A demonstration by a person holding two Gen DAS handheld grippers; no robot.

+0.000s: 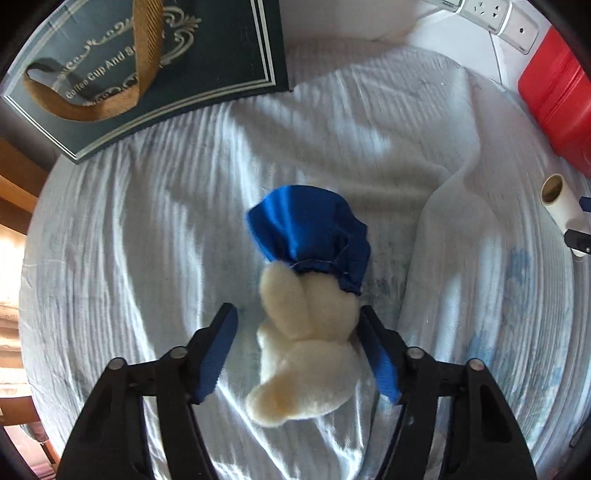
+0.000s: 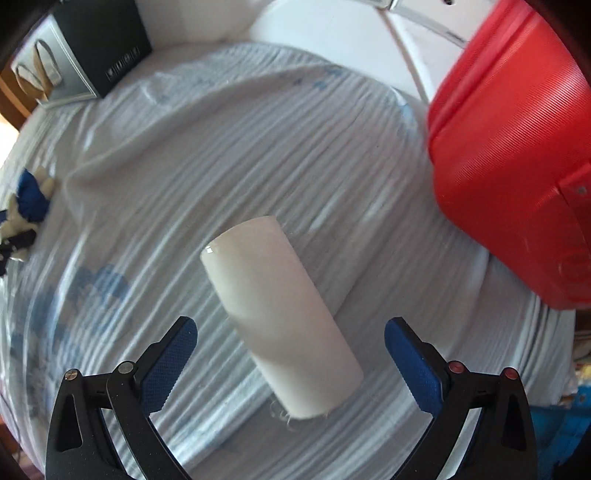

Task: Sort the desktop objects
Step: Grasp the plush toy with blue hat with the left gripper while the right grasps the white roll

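A cream plush toy (image 1: pixel 306 332) in a blue cloth dress lies on the white crinkled cloth (image 1: pixel 147 240). My left gripper (image 1: pixel 295 310) points down over it with the jaws either side of its pale lower half. The right pad touches the plush and the left pad stands apart from it. A white roll (image 2: pixel 277 310) lies on the cloth between the wide-apart fingers of my right gripper (image 2: pixel 291 321), with a gap on each side. The right wrist view also has the plush toy (image 2: pixel 31 199) at its far left edge.
A dark gift box (image 1: pixel 147 74) with a gold ribbon handle sits at the back left. At the right stands a red ribbed case (image 2: pixel 509 166), close to the roll. A white power strip (image 1: pixel 495 18) lies along the far edge.
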